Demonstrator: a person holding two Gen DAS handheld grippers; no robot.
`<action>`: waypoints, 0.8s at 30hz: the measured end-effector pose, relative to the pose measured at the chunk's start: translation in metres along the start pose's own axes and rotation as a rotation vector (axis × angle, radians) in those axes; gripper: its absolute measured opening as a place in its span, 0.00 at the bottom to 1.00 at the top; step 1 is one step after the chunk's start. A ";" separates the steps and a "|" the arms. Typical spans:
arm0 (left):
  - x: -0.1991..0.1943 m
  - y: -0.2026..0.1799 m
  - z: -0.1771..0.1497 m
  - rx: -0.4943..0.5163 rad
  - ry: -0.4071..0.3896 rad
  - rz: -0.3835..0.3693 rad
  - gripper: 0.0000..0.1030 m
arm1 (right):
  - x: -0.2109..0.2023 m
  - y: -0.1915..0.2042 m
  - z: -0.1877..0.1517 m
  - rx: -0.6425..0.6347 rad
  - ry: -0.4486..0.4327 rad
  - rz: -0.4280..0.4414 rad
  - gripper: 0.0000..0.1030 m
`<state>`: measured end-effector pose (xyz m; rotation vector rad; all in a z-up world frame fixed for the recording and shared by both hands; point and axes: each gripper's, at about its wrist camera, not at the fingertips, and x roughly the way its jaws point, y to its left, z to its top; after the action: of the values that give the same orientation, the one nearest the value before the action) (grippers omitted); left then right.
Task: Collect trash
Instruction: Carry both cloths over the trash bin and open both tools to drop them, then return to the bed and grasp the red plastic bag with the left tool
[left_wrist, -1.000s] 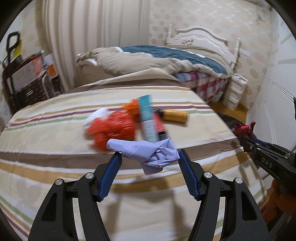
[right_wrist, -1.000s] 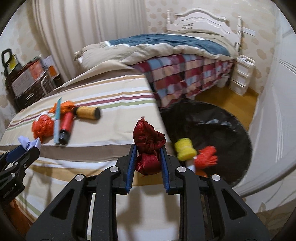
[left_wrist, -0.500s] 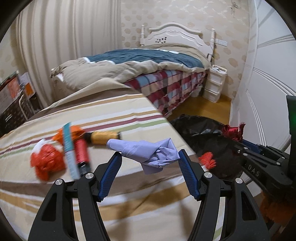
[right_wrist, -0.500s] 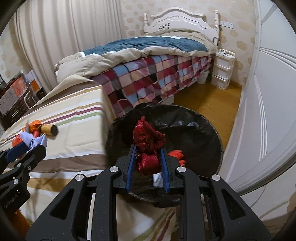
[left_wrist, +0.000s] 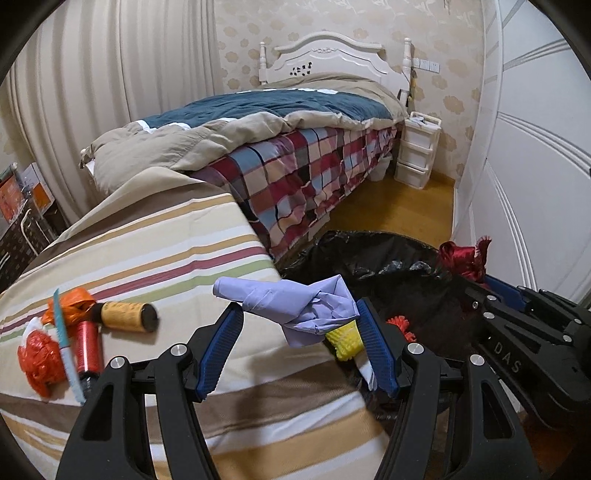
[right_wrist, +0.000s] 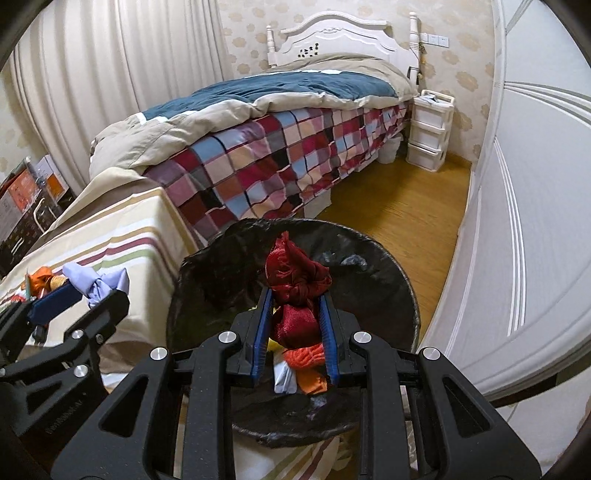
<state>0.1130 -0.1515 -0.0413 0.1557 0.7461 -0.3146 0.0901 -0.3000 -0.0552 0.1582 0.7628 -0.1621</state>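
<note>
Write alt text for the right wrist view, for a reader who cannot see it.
The right gripper clamps a knotted dark red cloth above a black-lined trash bin holding scraps. At left, the left gripper holds a crumpled lilac glove over a striped bed.

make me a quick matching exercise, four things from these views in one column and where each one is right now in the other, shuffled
Things:
1. lavender glove
2. dark red cloth bundle
3. yellow thread spool
4. yellow foam net

Places:
A. lying on the striped bedcover
B. inside the black bin bag
C. held in the right gripper
D. held in the left gripper

Pairs: 1-D, 2-C, 3-A, 4-B
</note>
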 end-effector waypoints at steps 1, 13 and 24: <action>0.003 -0.002 0.002 0.004 0.003 0.003 0.62 | 0.002 -0.002 0.001 0.004 0.001 -0.002 0.24; 0.024 -0.022 0.014 0.049 0.014 0.020 0.63 | 0.018 -0.020 0.008 0.037 0.015 -0.017 0.24; 0.022 -0.024 0.013 0.048 0.013 0.038 0.77 | 0.020 -0.026 0.006 0.056 0.004 -0.042 0.43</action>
<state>0.1286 -0.1821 -0.0479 0.2176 0.7476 -0.2960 0.1027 -0.3281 -0.0669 0.1959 0.7664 -0.2236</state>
